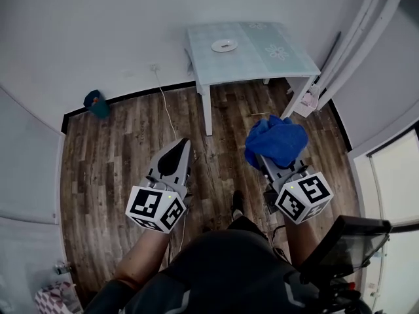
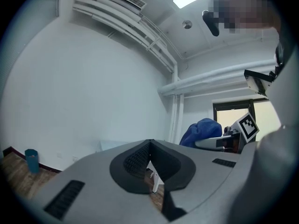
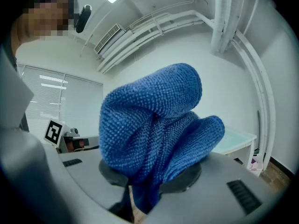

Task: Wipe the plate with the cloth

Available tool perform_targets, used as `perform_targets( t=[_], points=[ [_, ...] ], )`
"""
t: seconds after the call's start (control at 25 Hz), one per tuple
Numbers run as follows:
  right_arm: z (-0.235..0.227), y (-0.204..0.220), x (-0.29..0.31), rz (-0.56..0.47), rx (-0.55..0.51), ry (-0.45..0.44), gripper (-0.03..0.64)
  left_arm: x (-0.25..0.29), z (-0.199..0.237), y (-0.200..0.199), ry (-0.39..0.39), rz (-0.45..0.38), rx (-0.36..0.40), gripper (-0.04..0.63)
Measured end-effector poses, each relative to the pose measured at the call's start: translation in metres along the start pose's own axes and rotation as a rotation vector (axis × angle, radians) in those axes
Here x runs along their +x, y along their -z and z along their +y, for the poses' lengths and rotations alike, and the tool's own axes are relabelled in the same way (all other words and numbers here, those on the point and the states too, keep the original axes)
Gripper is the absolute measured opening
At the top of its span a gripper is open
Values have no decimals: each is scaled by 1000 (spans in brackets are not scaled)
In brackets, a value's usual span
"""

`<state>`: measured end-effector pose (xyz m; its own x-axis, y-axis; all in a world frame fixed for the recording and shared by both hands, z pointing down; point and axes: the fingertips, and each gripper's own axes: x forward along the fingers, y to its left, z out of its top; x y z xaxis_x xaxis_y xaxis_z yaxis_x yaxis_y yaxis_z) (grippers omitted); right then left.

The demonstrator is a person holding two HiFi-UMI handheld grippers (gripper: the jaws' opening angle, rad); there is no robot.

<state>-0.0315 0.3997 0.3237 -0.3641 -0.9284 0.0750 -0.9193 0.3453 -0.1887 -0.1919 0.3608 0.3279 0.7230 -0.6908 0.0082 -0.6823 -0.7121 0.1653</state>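
Small round white plate [image 1: 224, 45] lies on left half of pale green patterned table top [image 1: 291, 61], well apart from both grippers. Right gripper [image 1: 264, 162] clamped on bunched blue knitted cloth [image 1: 278, 139]. Left gripper [image 1: 181, 148] pressed together and empty, ribbed black pads [image 2: 135, 160] meeting.

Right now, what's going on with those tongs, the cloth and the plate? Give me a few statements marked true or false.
The right tongs grip a blue cloth. True.
The plate lies on the floor. False: it sits on the table.
The left tongs are shut and empty. True.
The cloth touches the plate. False: the two are well apart.
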Motion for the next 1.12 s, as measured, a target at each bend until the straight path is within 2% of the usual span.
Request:
perform_targets(
  t=[0.4, 0.84, 1.12],
  points=[
    [-77, -24, 57, -15, 2, -56, 118, 88, 23, -8, -67, 11, 17, 9],
    [-184, -41, 96, -5, 24, -86, 118, 192, 25, -7, -143, 44, 26, 9],
    [-212, -44, 127, -3, 33, -100, 118, 225, 37, -6, -148, 67, 23, 9]
  ],
)
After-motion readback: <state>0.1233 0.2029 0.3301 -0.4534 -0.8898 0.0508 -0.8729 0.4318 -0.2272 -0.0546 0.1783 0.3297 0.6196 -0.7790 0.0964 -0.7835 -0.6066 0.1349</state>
